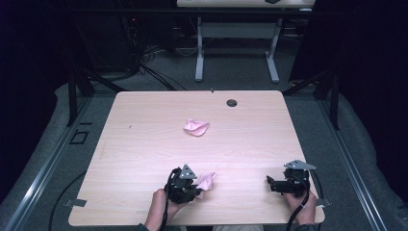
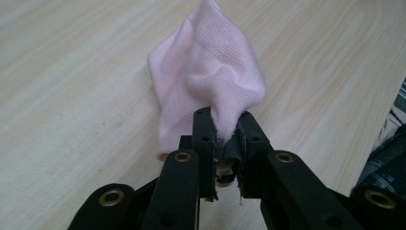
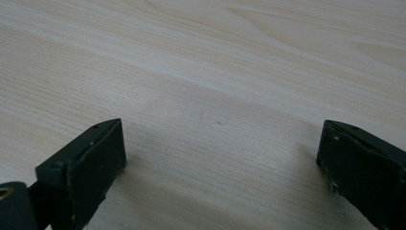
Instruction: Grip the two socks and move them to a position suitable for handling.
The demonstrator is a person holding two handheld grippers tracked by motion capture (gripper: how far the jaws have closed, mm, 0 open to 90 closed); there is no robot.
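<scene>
1. Clamping a bunched corner of one pink sock (image 2: 206, 76), the left gripper (image 2: 224, 139) held it on the near part of the wooden table (image 1: 144, 144), jaws pinched on the fabric.
2. Resting low at the near right edge, the right gripper (image 1: 276, 184) pointed left, jaws wide apart over bare wood.
3. Two pink socks were counted: the second sock (image 1: 196, 127) lay crumpled near the table's middle.
</scene>
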